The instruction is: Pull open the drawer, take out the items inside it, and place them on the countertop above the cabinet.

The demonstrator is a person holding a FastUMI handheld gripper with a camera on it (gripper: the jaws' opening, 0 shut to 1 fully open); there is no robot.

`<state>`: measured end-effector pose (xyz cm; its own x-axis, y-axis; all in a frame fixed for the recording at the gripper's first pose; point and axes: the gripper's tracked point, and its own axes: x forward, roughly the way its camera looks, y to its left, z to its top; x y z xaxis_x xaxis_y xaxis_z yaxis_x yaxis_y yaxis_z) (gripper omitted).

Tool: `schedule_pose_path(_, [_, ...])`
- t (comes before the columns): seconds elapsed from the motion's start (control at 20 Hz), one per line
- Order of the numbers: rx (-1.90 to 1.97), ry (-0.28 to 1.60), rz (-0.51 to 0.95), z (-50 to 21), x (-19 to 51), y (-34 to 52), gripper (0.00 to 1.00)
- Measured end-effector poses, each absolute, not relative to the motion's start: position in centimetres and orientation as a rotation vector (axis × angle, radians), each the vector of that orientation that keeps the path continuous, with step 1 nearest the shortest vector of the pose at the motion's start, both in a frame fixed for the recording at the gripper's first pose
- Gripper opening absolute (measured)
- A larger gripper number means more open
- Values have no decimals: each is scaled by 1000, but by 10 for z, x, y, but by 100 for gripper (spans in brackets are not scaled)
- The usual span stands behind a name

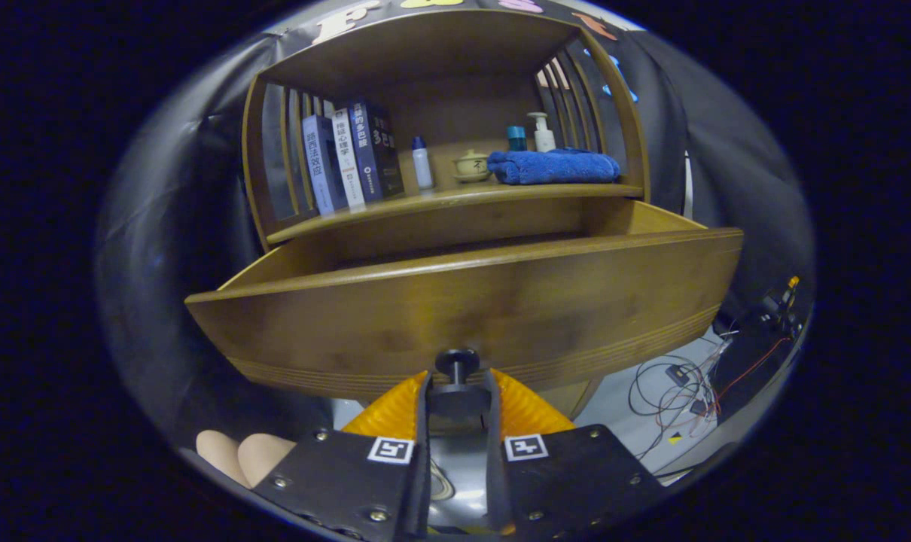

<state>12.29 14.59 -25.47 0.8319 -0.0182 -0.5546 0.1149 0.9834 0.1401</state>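
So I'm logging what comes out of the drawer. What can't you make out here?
- Inside of the drawer: hidden behind its tall front panel in the gripper view, so its contents cannot be told.
- Grip on the knob: the gripper has a finger on either side, but contact is unclear.
- Book spines: too small to read.

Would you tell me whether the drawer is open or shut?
Open: the drawer juts well forward of the cabinet, gripper shut on its knob.
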Motion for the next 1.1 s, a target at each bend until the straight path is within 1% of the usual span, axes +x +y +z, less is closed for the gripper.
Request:
schedule_pose_path(0.4, [181,594,-48,-253,119,149,30])
schedule_pose_path(0.55, [223,604,-45,-249,113,148,42])
schedule_pose_path(0.7, [217,602,-41,-238,102,147,42])
schedule_pose_path(0.9, [149,512,-60,-194,92,128,42])
schedule_pose_path(1.1, [68,458,-52,-154,101,117,42])
